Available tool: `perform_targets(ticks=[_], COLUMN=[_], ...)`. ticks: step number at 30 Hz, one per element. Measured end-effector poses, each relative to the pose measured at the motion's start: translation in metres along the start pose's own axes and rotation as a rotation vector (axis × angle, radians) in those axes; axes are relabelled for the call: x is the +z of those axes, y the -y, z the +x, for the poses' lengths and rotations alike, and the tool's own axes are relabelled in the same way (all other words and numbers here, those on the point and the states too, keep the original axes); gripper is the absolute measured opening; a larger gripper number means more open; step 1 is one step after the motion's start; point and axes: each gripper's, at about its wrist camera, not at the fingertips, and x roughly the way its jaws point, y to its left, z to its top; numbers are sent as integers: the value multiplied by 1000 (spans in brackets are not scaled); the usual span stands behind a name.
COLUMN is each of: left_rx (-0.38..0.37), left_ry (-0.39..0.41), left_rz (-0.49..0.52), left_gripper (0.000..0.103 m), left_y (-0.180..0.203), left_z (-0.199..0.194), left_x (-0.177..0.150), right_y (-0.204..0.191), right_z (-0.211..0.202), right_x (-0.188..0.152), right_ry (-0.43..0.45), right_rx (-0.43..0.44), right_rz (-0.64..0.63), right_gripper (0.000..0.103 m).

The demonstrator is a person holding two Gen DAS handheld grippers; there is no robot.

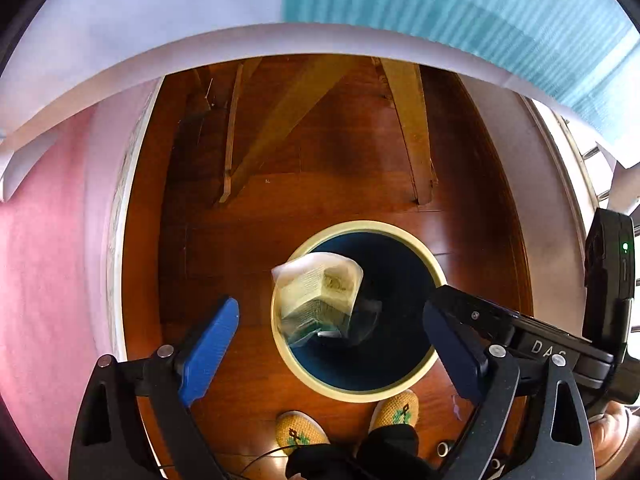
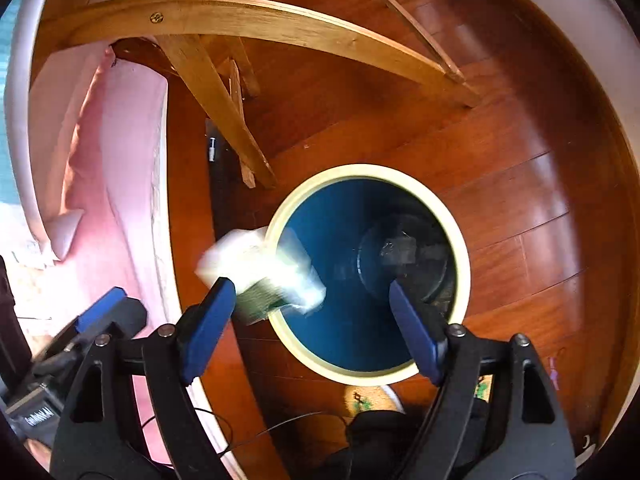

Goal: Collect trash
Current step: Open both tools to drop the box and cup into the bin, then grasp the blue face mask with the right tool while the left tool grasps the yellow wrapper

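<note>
Blue fingers point(image 1: 210, 350) both grippers spread wide, empty; plastic packet point(image 1: 320, 292) loose over bin point(image 1: 436, 268).

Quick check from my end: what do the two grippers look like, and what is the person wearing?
Both the left gripper and right gripper have black triangular-cutout frames with silver pivot bolts and blue finger pads. The right gripper's body, seen from the left wrist, bears white "DAS" lettering and a green light. Thin black cables trail below. The person wears yellow knitted slippers with green motifs and dark trousers.
</note>
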Motion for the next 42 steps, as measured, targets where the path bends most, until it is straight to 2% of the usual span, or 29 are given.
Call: perform_targets(ticks=[6,10,19,25,31,36,42], left_rx=[-15,-36,-111,-119,-93,-97,-108], left_ry=[0,-2,31,146,272,341,376], left_rz=[-32,-42,-17,16,75,92,107], left_gripper=[96,96,96,96,96,96,96], left_y=[-9,-8,2,4,7,15,27], left_z=[-27,-66,-211,-312,-390,-433,-458], left_x=[2,3,17,37,60,88,117], right_y=[-30,-57,-135,-187,-234,-272,-306], right_z=[-31,-74,-220,-313,-392,-437,-461], right_x=[-9,-16,-36,-34,-25,-11,10], right_ry=[16,33,147,251,381,466,559], right_rx=[-78,-117,-125,-127,-157,-174,-223], right_rz=[-57,-101,-192,-283,-383,-419,-473], right_gripper=[78,78,78,78,78,78,78])
